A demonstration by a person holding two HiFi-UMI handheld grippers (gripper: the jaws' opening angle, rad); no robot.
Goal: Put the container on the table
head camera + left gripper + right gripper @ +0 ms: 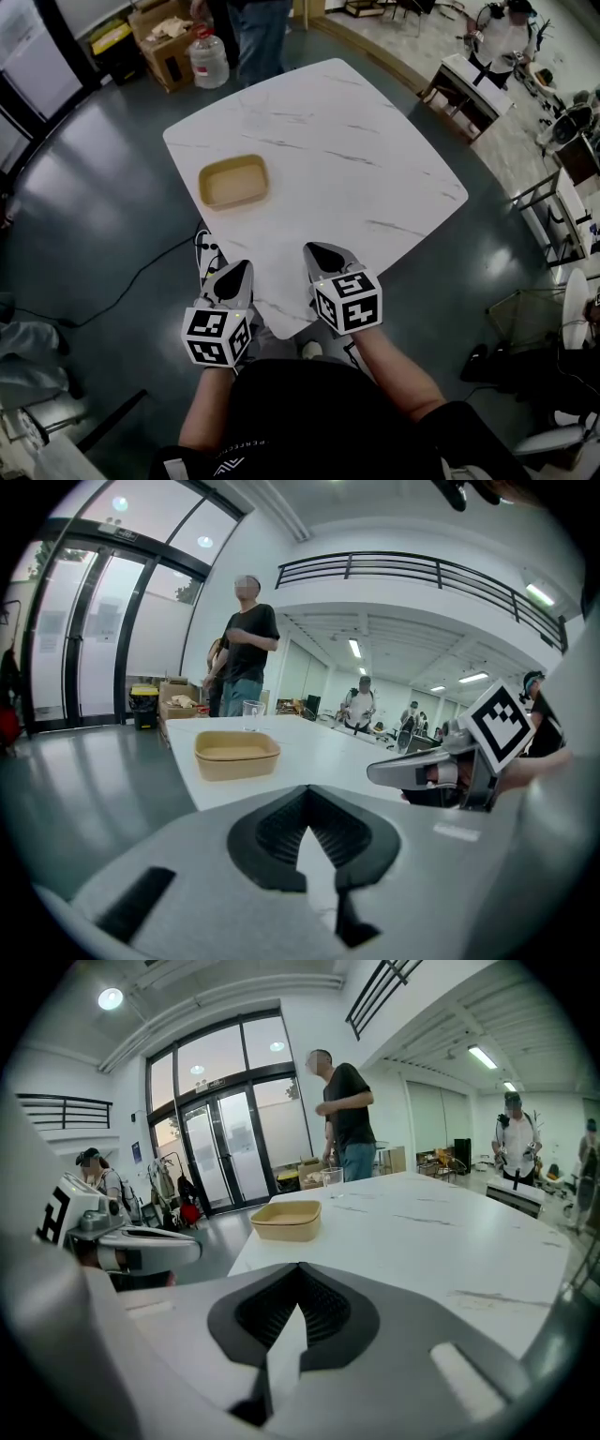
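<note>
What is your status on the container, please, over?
Left gripper and right gripper both shut, empty, at the near corner of the table. Container sits on it, apart from both. Nothing in the way.

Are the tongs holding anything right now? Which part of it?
Nothing is held. The left tongs and right tongs are both shut and empty; the tan container sits by itself on the table.

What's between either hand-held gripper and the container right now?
Nothing visible. The container sits on the table near its left edge. Only bare tabletop lies between it and the left hand-held gripper and the right hand-held gripper, both shut and empty at the near corner.
</note>
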